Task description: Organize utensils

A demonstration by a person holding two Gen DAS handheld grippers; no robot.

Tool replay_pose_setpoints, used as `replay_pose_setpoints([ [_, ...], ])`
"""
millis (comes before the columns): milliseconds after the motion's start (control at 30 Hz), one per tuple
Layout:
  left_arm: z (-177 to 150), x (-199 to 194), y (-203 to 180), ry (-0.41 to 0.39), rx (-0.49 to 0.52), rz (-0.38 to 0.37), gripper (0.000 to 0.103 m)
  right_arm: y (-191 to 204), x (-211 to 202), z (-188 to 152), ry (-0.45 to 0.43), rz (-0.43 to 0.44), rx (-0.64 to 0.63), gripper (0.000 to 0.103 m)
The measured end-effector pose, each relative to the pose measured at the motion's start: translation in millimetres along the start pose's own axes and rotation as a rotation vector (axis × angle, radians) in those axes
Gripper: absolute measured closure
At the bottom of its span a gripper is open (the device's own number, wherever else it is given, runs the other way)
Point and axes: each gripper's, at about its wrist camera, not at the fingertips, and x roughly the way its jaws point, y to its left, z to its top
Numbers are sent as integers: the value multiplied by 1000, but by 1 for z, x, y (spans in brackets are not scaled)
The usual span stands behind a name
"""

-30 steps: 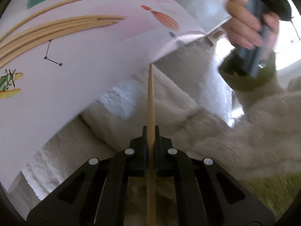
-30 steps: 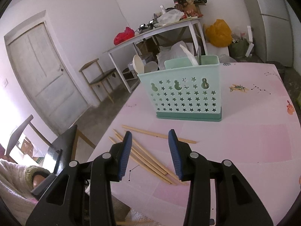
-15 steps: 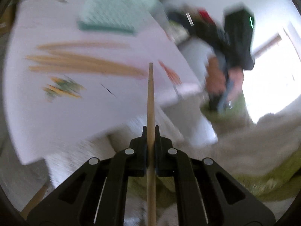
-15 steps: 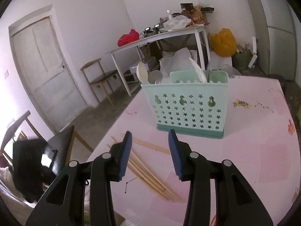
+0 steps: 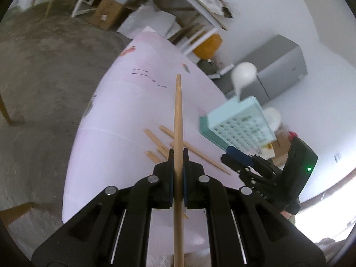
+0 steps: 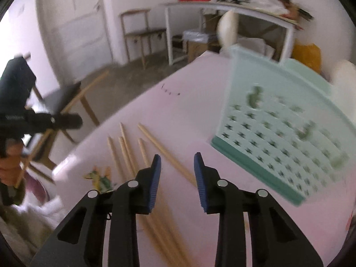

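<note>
Left gripper [image 5: 178,153] swung tableward, chopstick [image 5: 178,120] clamped

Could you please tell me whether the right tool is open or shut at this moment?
Open. The right tool shows a clear gap between its blue pads, nothing held, above the loose chopsticks.

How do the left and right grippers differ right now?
The left gripper is shut on a wooden chopstick that runs forward between its fingers; the right gripper is open and holds nothing. The left gripper points along the pink table, with the green utensil basket off to its side; the right gripper hangs over the loose chopsticks, closer to the basket. Both are black two-finger tools with blue pads.
</note>
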Motion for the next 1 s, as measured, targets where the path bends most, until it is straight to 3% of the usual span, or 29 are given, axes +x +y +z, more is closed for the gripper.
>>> replay_pose_setpoints([
  [233, 3, 22, 11, -26, -37, -1, 98, 13, 43, 14, 110, 48, -127, 75],
  [367, 4, 29, 17, -36, -43, -4, 98, 14, 52, 11, 137, 64, -141, 87],
  [567, 5, 34, 15, -54, -24, -6, 98, 4, 50, 11, 140, 47, -144, 96],
  [800, 9, 21, 4, -125, 17, 6, 98, 13, 18, 10, 40, -4, -193, 96],
  [1000, 23, -5, -22, -194, 52, -13, 98, 15, -38, 19, -107, -53, -168, 97],
])
